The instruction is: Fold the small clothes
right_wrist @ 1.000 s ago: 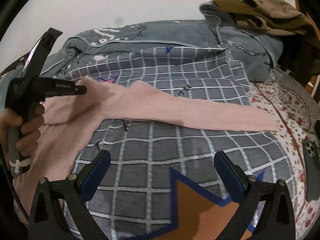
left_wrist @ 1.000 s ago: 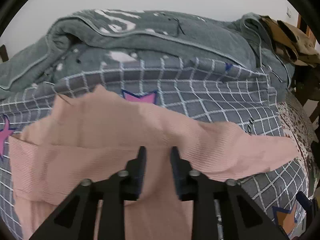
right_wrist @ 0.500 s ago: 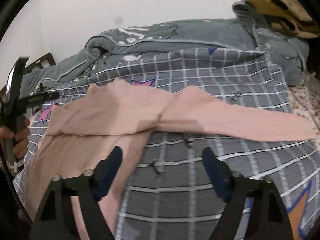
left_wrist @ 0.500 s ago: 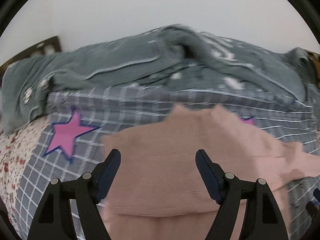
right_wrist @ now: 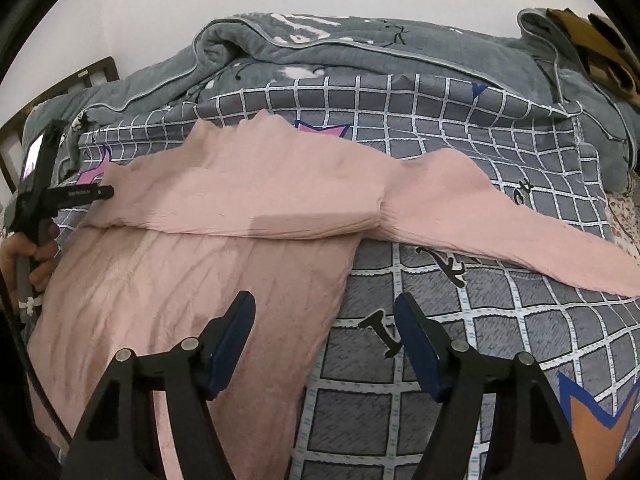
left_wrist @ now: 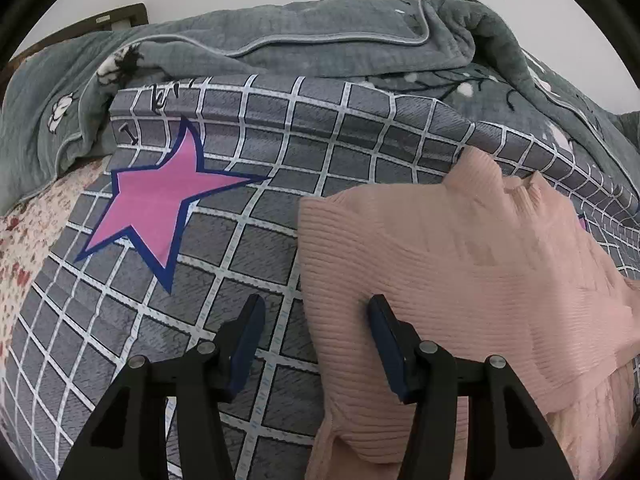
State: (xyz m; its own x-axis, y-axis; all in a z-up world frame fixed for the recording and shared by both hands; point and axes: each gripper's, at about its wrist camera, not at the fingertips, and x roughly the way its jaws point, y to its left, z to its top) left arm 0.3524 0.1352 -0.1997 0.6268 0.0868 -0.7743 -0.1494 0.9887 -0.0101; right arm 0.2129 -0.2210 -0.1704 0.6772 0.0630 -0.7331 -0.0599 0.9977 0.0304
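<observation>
Top: while it is lying spread on the bed, the pink ribbed top (right_wrist: 256, 200) is showing one fold already made, its upper part doubled over the body, and one sleeve (right_wrist: 500, 236) is trailing out flat toward the right.
Handling: it is looking light, soft and stretchy, so I judge it will be drooping and creasing wherever it is not supported; it is not fragile.
Where to grip: the sleeve cuff or the folded edge near the shoulder is offering a thin layer the fingers can pinch; the flat middle is giving nothing to catch.
Left gripper (left_wrist: 316, 344): its fingers are standing apart and empty, straddling the top's left edge, the right finger over the pink cloth and the left one over the cover.
Right gripper (right_wrist: 324, 340): its fingers are also spread and holding nothing, hovering over the top's lower right edge.
Bed: the grey checked cover (left_wrist: 248, 248) with a pink star (left_wrist: 160, 200) is lying under the top, and a grey blanket (right_wrist: 360, 56) is bunching behind it.
Hidden: the sleeve end is running out of frame on the right, the other sleeve is not showing and may be tucked under the fold, and the hem is being cut off by the fingers.
</observation>
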